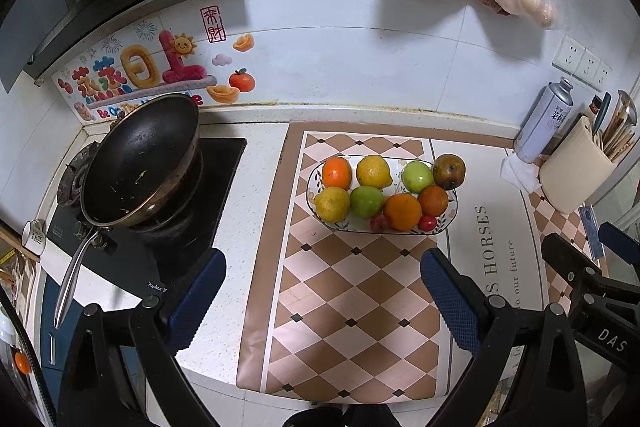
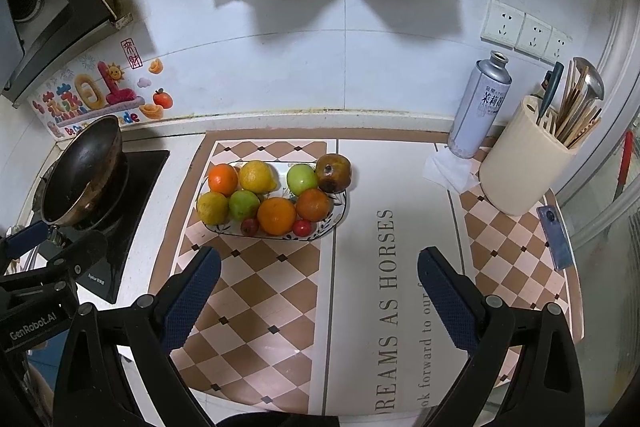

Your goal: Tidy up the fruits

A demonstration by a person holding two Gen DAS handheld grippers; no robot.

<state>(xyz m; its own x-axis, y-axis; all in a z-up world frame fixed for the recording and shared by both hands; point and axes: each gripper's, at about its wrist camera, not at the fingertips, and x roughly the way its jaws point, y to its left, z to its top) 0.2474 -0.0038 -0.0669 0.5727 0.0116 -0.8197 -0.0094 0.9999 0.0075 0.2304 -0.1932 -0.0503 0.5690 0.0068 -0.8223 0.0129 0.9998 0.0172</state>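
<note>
- Left wrist view: my left gripper (image 1: 322, 287) hangs over the checkered mat (image 1: 352, 327), jaws wide, holding nothing.
- Right gripper (image 2: 320, 287): jaws wide too, empty, over the mat short of the dish.
- Dish (image 1: 451, 217): oval, patterned, on the mat beside the stove; it looks ceramic, so I judge it heavy and breakable.
- Fruit in the dish: oranges (image 1: 403, 211), lemons (image 1: 374, 171), green apples (image 1: 366, 201), two small red fruits (image 1: 427, 223), packed touching.
- Brown fruit (image 2: 333, 173): perched at the dish's far right rim, blemished; probably soft, so I'd grip it lightly.
- Handling, my judgement: round, firm, smooth skins, likely to roll; take each across its widest middle.
- Wok (image 1: 140, 163): on the burner, well apart from the dish.
</note>
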